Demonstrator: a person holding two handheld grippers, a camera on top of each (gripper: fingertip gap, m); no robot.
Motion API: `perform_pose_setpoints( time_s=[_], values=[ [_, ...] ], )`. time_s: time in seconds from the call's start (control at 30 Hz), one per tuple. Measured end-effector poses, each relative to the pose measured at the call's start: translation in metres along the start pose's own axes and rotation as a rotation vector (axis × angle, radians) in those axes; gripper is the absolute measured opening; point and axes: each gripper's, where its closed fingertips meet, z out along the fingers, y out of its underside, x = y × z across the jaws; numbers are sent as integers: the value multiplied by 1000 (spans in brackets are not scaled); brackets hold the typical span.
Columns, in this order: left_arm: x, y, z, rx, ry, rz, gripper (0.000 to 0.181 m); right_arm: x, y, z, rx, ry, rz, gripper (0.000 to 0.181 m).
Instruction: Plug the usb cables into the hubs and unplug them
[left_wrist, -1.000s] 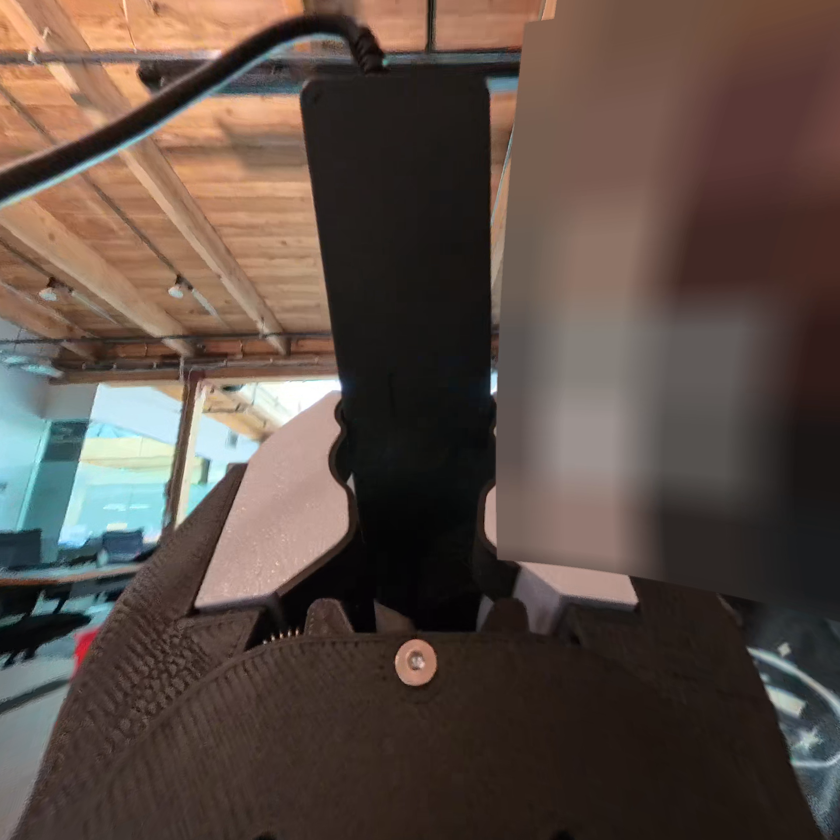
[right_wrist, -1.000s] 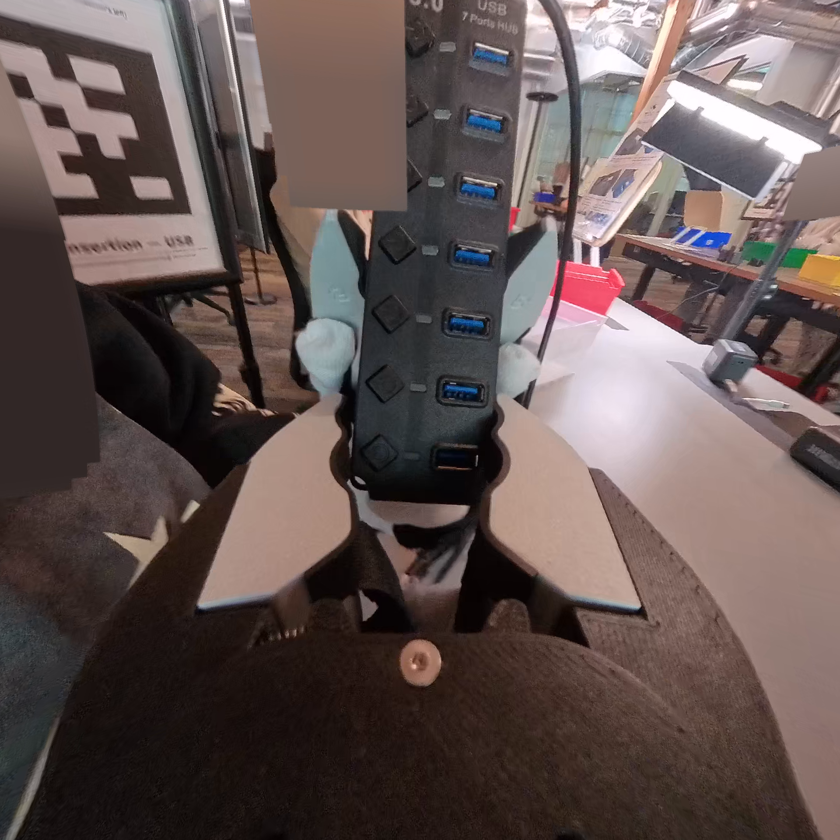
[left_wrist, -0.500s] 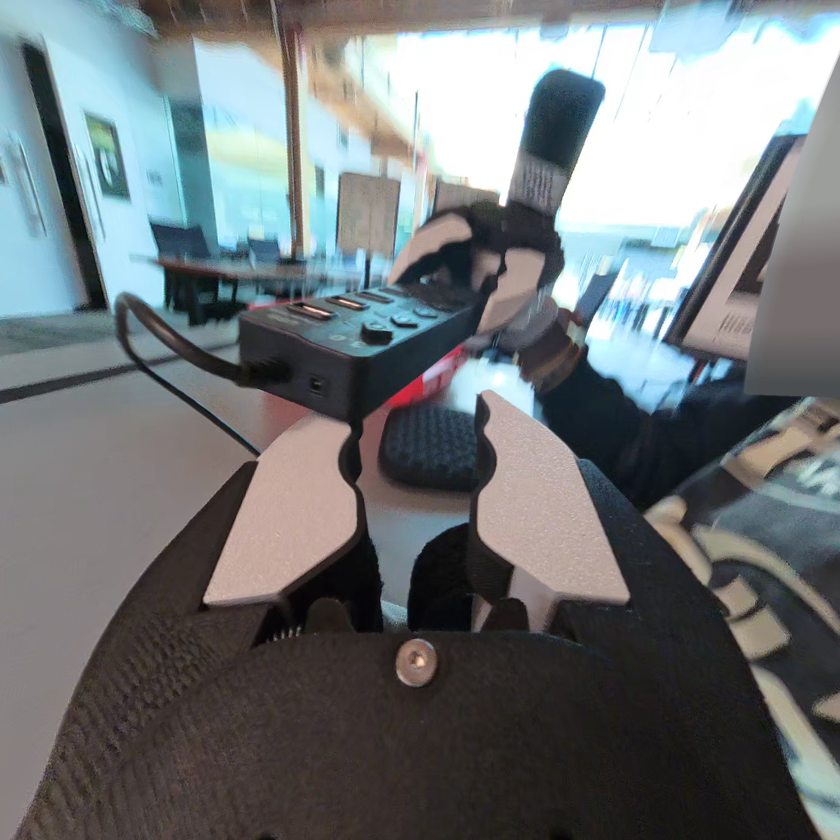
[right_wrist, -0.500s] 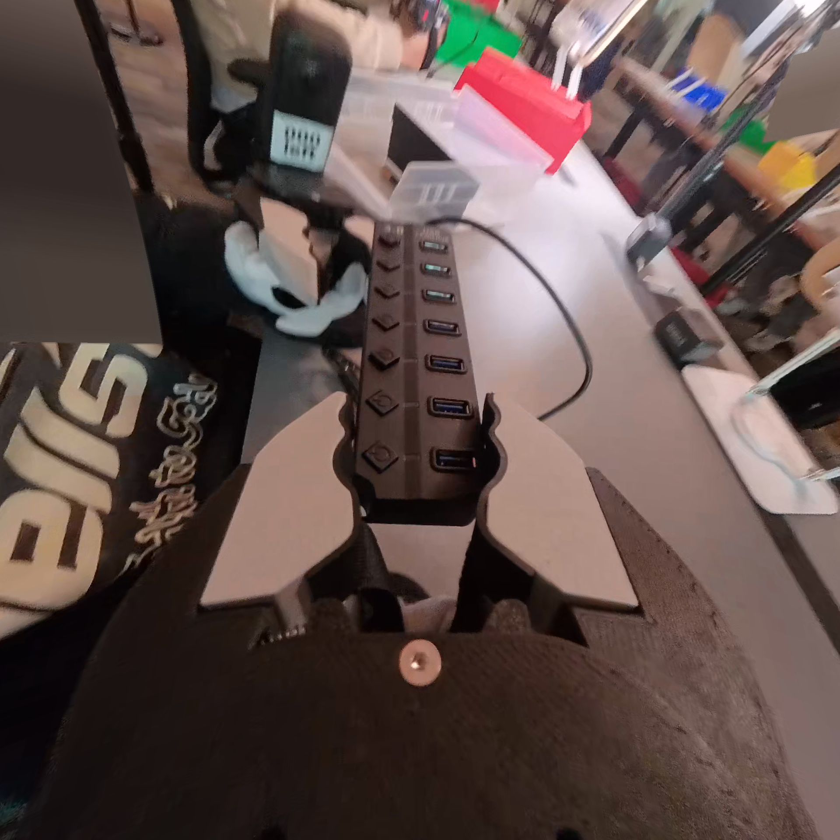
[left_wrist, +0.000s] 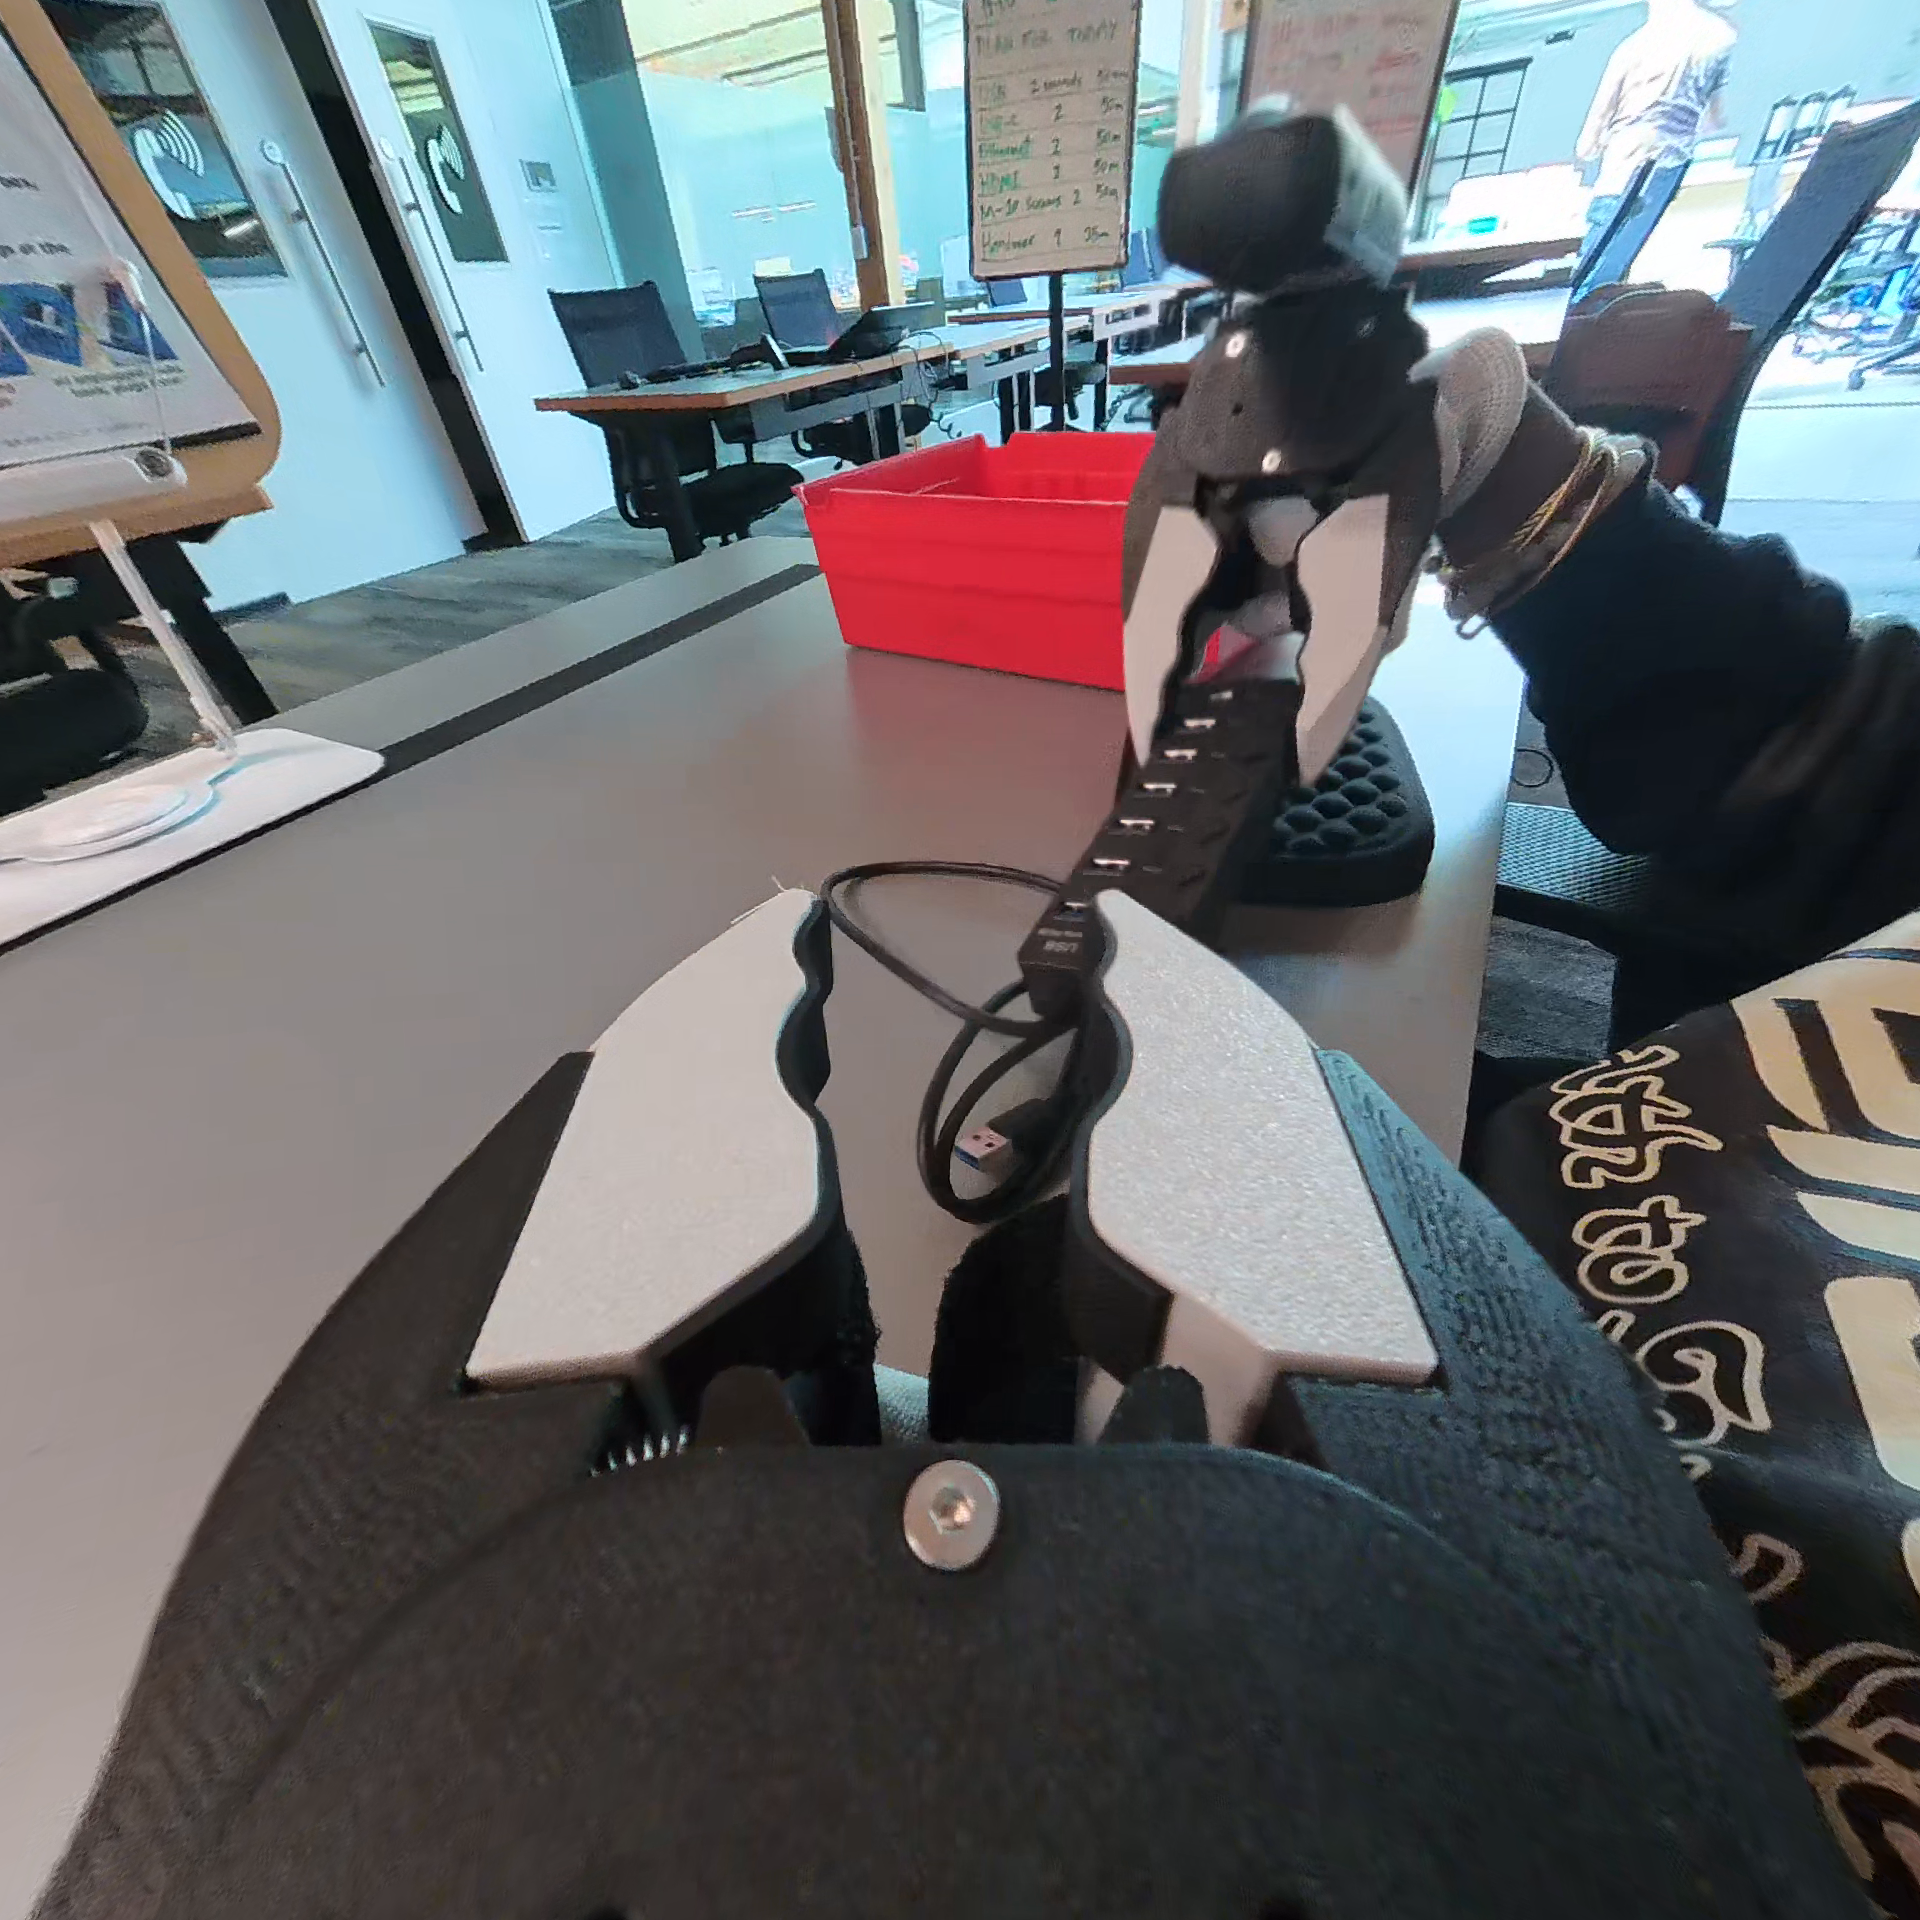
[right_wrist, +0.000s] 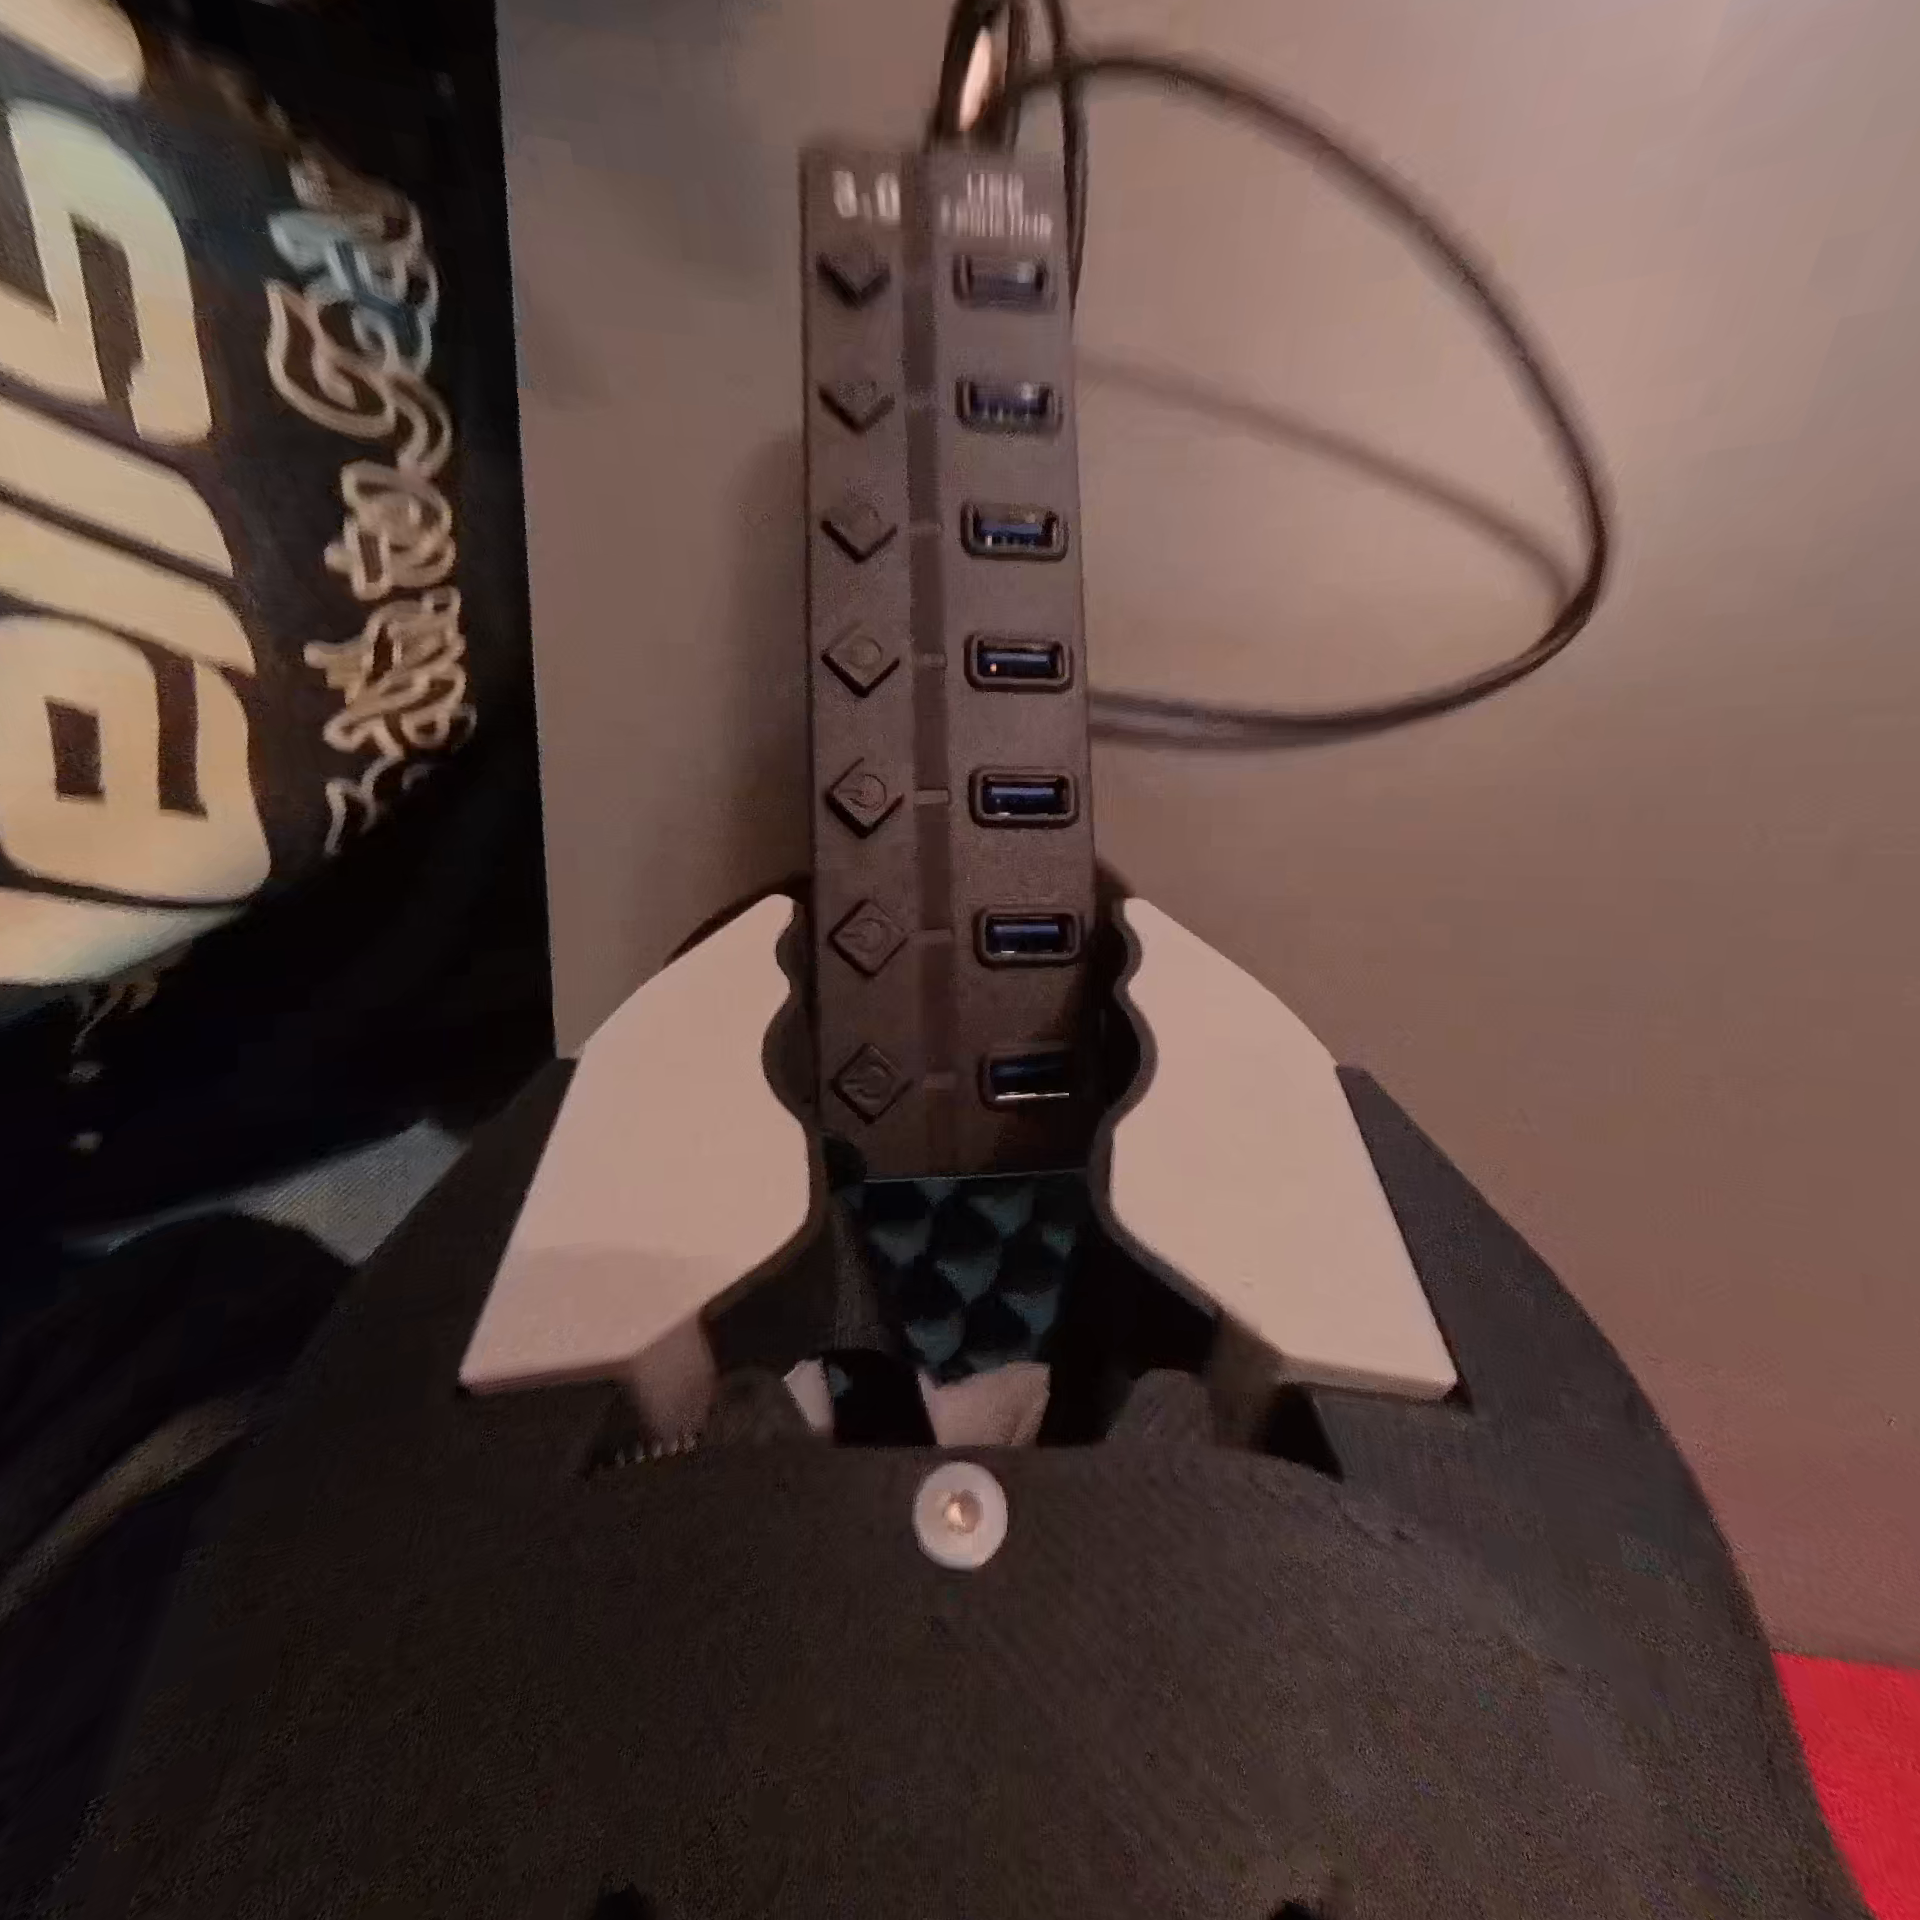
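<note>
- One black USB hub (right_wrist: 940, 665), long strip type: 7 blue ports in one row, 7 diamond-shaped buttons in a parallel row, all ports empty in the right wrist view.
- Right tongs (right_wrist: 956, 997) pinching the hub across its width at the near end; both fingers (right_wrist: 665, 1132) pressed against its sides, around the last two ports.
- From the left wrist view, the right tongs (left_wrist: 1242, 717) come down from above onto the far end of the hub (left_wrist: 1174, 821). That end sits on or just above a black textured pad (left_wrist: 1351, 821); cannot tell if it touches. The near end is down at the bench (left_wrist: 416, 987).
- One black cable (left_wrist: 935, 935) leaves the hub's near end and loops on the bench. Its one USB plug (left_wrist: 987, 1148), blue insert, lies loose on the bench, not in any port.
- Left tongs (left_wrist: 961, 966) spread, holding nothing. The plug and cable loop lie in the gap between the two fingers (left_wrist: 665, 1174), lower down on the bench; no contact visible.
- In the right wrist view, the cable (right_wrist: 1455, 582) arcs out to the right of the hub over the bench surface (right_wrist: 1558, 1039); that view is motion-blurred.
- One red bin (left_wrist: 966, 561) on the bench beyond the hub, well apart from the left tongs.
- One gloved hand (left_wrist: 1496, 416) with a dark sleeve holds the right tongs.
- One clear stand with a printed sheet (left_wrist: 94, 343) at the far left of the bench.
- Dark printed garment (left_wrist: 1745, 1247) at the right edge.
</note>
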Motion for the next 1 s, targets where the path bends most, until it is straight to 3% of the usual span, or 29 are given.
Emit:
perform_pose_setpoints(
  time_s=[0.1, 0.23, 0.33, 0.43, 0.53, 0.67, 0.8, 1.0],
  values=[
    [1, -3, -2, 6, 5, 8, 45, -5, 16, 10, -89, -45, 41, 54],
    [-12, -14, -27, -42, -58, 68, 46, -5, -1, -9, 36, -6, 34, 59],
    [-42, -19, -77, -189, -193, 132, 46, -14, -21, -44, 204, 60, -42, 63],
    [-89, -14, -149, -439, -380, 149, 45, -34, -44, -85, 396, 123, -146, 64],
    [-142, 14, -231, -801, -538, 107, 42, -54, -57, -111, 506, 164, -235, 63],
    [-173, 67, -292, -1173, -460, -99, 42, -73, -64, -115, 527, 145, -298, 62],
    [-186, 107, -309, -1430, -362, -161, 42, -77, -66, -103, 482, 122, -312, 61],
    [-210, 140, -317, -1639, -297, -109, 41, -80, -67, -95, 458, 101, -322, 60]
  ],
)
